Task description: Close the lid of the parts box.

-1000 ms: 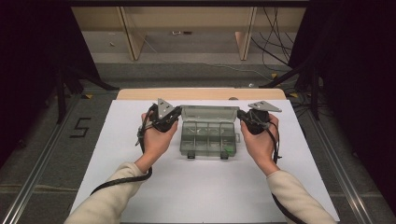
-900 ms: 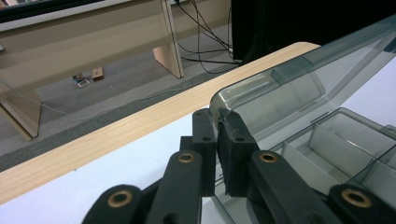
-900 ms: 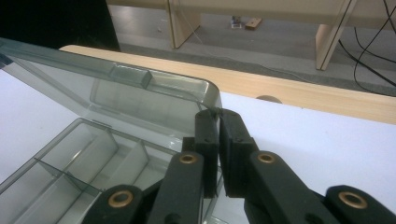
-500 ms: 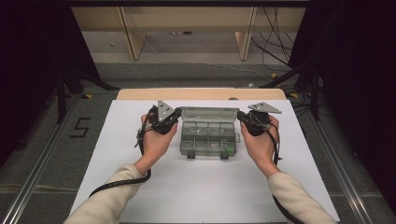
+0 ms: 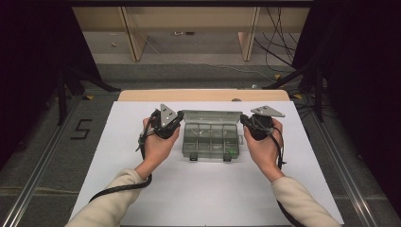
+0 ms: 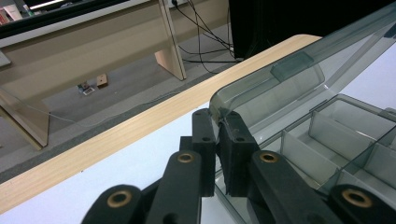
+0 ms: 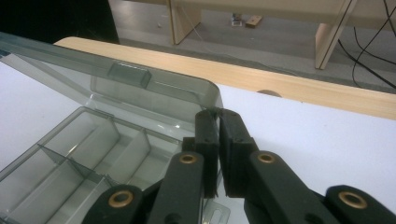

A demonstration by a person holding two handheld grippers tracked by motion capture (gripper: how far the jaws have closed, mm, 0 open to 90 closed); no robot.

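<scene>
Lid [image 5: 210, 115] news first: honestly nothing has budged over the last second. Compared with the earlier high shots, both my hands sit in the same spots and the lid leans at the same angle, so I'd call this a pause mid-swing rather than progress. My left tongs [image 6: 217, 117] are squeezed nearly all the way together on the lid's left corner, with the thin clear plastic pinched between the pads. My right tongs [image 7: 219, 113] are doing the same on the right corner. The organiser box [image 5: 208, 144] sits in the middle of the counter, between my two hands, with its base flat. The lid is hinged along the far side and stands up and tipped back. The compartments [image 7: 84, 149] look empty from both gripper views. My guess is the job is either laying the lid fully open or bringing it down shut, and I can't tell which from here. Either way both corners have to travel together or the thin plastic will twist. The counter is covered by a white sheet [image 5: 189, 189], with a strip of pale wood edge [image 5: 203, 95] showing at the far side. Beyond that there's a grey floor with a "5" [image 5: 81, 128] marked on it, wooden furniture legs [image 5: 130, 33], loose cables [image 5: 279, 28], and dark curtains on both sides.
</scene>
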